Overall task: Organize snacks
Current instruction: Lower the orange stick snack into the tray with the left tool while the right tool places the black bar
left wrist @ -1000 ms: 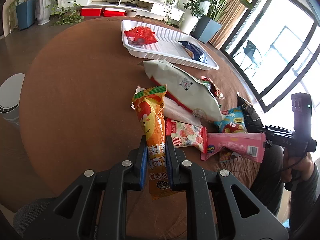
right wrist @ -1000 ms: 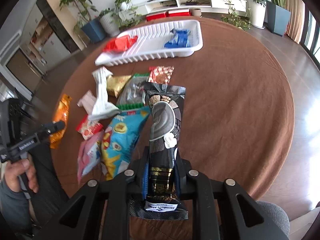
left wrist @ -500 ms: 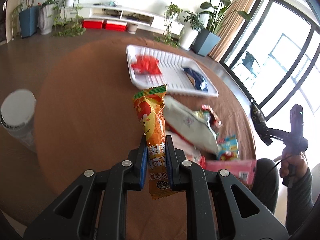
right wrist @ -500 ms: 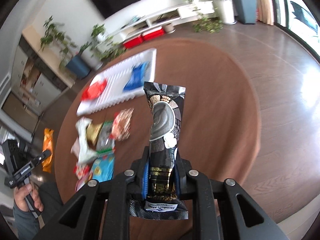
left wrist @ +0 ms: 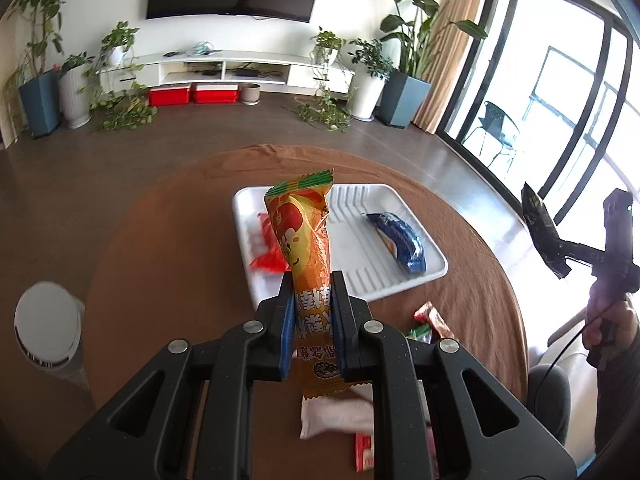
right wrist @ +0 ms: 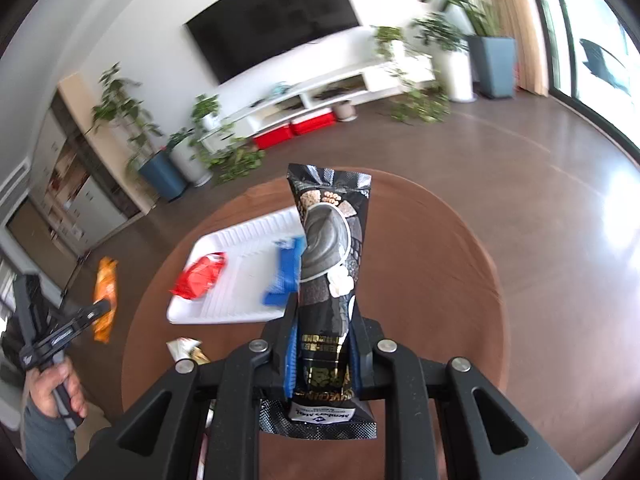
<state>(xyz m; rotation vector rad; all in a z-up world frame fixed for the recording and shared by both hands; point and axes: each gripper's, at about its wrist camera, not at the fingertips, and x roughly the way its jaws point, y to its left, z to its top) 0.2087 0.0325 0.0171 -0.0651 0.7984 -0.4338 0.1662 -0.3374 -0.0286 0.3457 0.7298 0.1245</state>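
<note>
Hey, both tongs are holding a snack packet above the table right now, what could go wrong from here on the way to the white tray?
1. The left tongs grip the orange packet low down, so its long upper part may flop or slip.
2. The orange packet hides most of the red packet in the white tray, so it might land on top of it.
3. The black packet in the right tongs blocks part of the blue packet, risking a crowded drop.
</note>
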